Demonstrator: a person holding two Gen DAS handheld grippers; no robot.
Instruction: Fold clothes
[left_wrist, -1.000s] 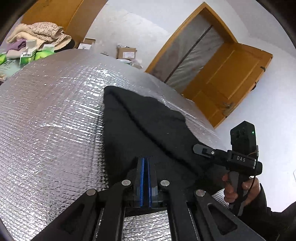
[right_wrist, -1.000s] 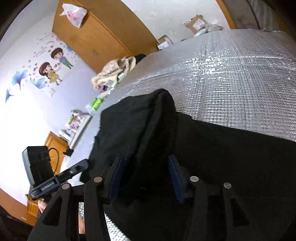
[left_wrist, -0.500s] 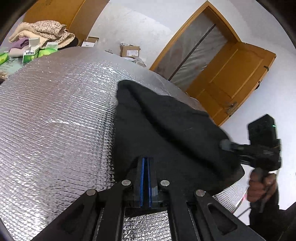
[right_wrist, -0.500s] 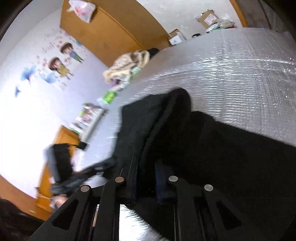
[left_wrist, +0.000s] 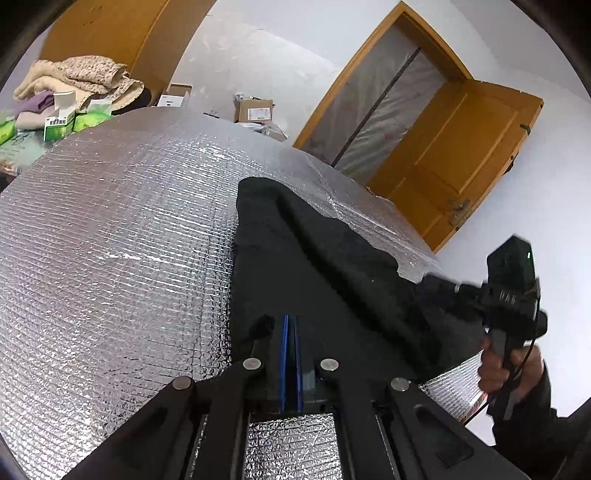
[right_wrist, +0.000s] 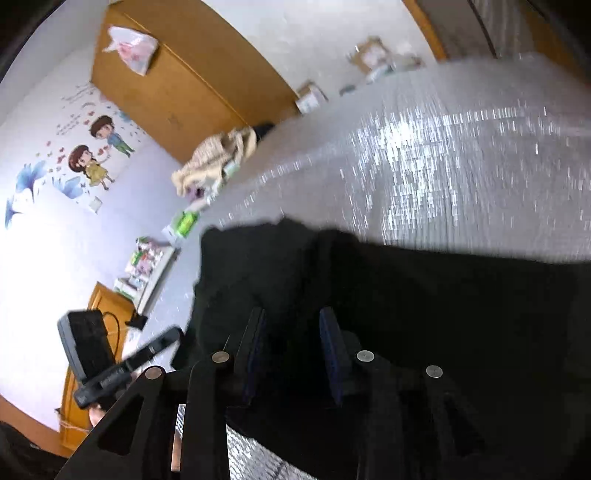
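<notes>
A black garment (left_wrist: 317, 266) is spread on the silver quilted surface (left_wrist: 110, 240), near the edge of it that is closest to the person. In the left wrist view its long axis is seen to run from the near edge away toward a far tip, with a thick rolled ridge going diagonally along the side that faces the door (left_wrist: 461, 155). The left gripper (left_wrist: 291, 325) is closed tightly, the blue pads pressed together with almost no gap; its tips lie on the near edge of the cloth, and a thin fold may be pinched there, but this cannot be told for sure against the black fabric. The right gripper (right_wrist: 291, 325) is seen with its fingers apart and the jaws are opening at this moment; dark cloth lies under and between the fingers, yet the pads do not appear to press on it. In the left view this gripper is found at the near right corner of the garment, held by a hand (left_wrist: 509, 365), well apart from the left one. It is judged that the cloth lies straight ahead of both tools, so the coming move turns on the near hem, which is closer to the left gripper, being carried along the long axis toward the far tip.
</notes>
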